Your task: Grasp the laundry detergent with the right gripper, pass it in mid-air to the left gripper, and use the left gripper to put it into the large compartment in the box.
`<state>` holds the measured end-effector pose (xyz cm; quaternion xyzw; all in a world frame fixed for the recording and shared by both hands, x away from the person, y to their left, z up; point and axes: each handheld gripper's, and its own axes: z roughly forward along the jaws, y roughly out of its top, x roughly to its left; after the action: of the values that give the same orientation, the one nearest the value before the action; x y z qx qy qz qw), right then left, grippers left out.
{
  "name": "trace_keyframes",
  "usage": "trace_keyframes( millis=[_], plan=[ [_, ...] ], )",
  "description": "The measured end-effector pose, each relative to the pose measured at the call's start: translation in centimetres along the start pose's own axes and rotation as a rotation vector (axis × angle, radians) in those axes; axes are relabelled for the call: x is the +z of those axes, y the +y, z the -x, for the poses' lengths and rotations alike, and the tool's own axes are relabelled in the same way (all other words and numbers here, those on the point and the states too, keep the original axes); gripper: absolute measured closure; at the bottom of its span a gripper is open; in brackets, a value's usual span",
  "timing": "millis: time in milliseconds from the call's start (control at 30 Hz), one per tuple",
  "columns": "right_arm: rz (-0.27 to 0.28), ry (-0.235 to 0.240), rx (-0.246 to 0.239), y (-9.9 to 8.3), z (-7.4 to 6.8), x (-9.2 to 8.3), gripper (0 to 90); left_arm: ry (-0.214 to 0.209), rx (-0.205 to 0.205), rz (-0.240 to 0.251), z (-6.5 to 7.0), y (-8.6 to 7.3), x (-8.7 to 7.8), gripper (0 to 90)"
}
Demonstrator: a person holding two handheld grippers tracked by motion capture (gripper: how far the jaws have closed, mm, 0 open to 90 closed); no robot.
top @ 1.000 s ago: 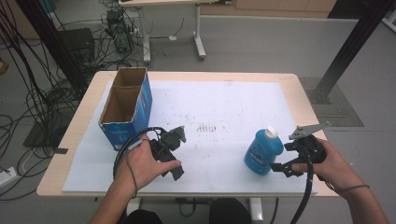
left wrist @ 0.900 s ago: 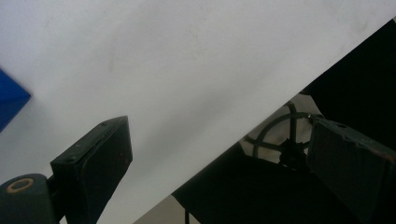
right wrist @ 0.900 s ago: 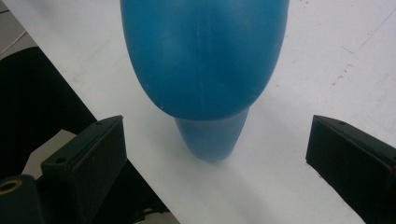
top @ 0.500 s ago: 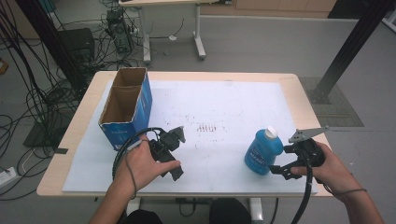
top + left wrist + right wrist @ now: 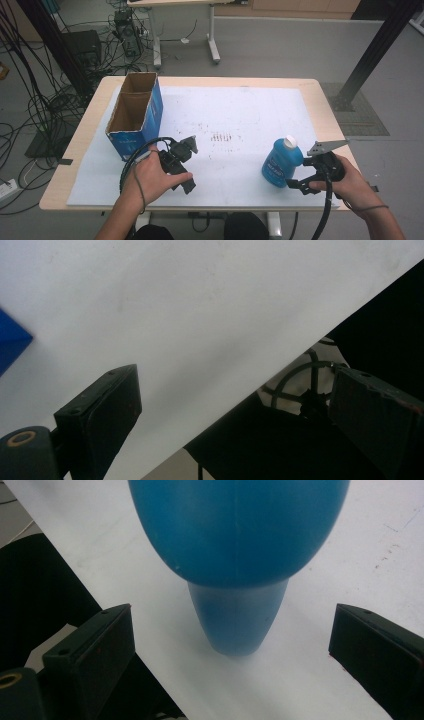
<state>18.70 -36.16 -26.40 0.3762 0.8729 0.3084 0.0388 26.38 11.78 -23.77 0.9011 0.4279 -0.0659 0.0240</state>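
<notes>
**A:** Little has been shifted since the earlier frames: the right hand-held gripper [image 5: 294,184] has been eased slightly nearer the blue bottle [image 5: 281,162], while the left hand-held gripper [image 5: 189,167] has been kept where it was.

**B:** Where is the bottle found now?

**A:** It is stood upright on the white sheet [image 5: 240,107] that covers the desk [image 5: 320,95], toward five o'clock in the high view, well apart from the open cardboard box [image 5: 134,116] at nine o'clock. In the right gripper view the bottle [image 5: 238,540] is seen at twelve o'clock, ahead of the jaws and between their lines, but not yet touched.

**B:** And the jaws?

**A:** Both pairs are spread wide and nothing is held. The left one is rested low at seven o'clock, pointed at bare sheet and the desk's near edge.

**B:** How is the bottle expected to handle?

**A:** It is judged to be smooth moulded plastic, so slippery and slightly yielding under pressure. How much liquid is inside cannot be told; if full, it would be weighty and top-heavy once lifted. The white cap [image 5: 290,142] appears to be closed.

**B:** Where should it be taken hold of?

**A:** The broad rounded body is likely to squirm out of flat pads. A hold across a narrower part of the body, squarely and with firm but not crushing pressure, is judged safer. A push from one jaw before the other could tip it.
</notes>
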Motion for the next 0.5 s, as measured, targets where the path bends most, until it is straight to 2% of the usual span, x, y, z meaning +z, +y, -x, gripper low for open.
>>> trace_keyframes(
  millis=[500],
  plan=[
    [0.034, 0.009, 0.002, -1.3, 0.0, 0.4, 4.4, -0.005, -0.003, -0.002, -0.1, -0.2, 0.2, 7.3]
  ],
)
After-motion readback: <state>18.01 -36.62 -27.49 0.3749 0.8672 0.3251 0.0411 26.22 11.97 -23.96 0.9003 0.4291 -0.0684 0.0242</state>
